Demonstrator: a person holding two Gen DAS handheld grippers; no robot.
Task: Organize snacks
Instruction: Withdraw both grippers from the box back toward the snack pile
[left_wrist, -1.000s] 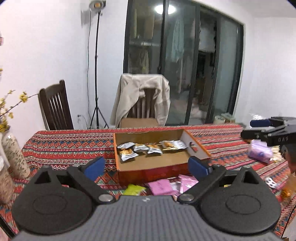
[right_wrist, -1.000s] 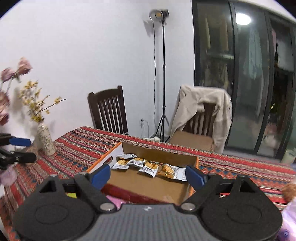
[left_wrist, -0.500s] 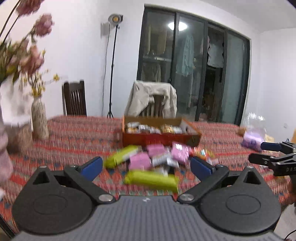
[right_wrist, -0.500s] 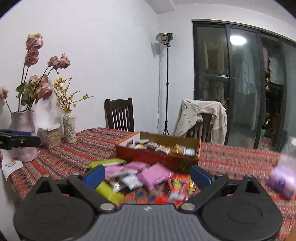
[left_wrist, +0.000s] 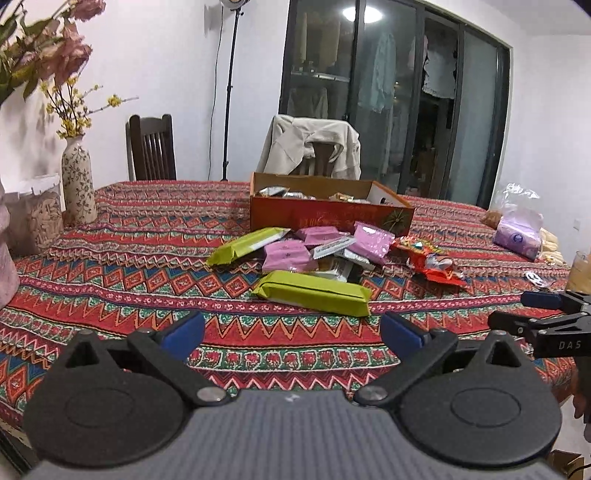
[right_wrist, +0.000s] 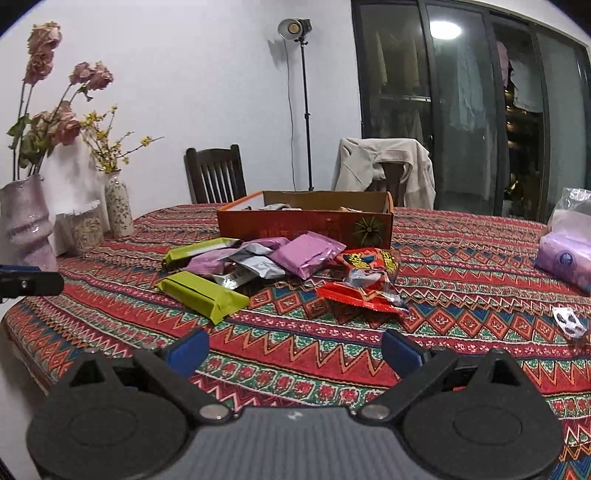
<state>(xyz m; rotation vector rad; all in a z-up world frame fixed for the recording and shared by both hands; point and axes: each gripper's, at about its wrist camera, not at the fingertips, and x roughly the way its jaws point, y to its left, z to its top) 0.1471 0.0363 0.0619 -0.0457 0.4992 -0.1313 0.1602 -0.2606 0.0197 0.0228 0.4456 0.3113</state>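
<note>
Right wrist: box (right_wrist: 306, 224) contents mostly hidden

Patterned tablecloth (right_wrist: 461, 266), flower vases (right_wrist: 118, 210), dark chair (right_wrist: 216, 177), jacket-draped chair (left_wrist: 314, 147), light stand (right_wrist: 299, 92), tissue pack (left_wrist: 519, 236)

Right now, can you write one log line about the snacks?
left gripper: open, empty | right gripper: open, empty | snack pile: loose on tablecloth before box | box: some packets inside
</note>
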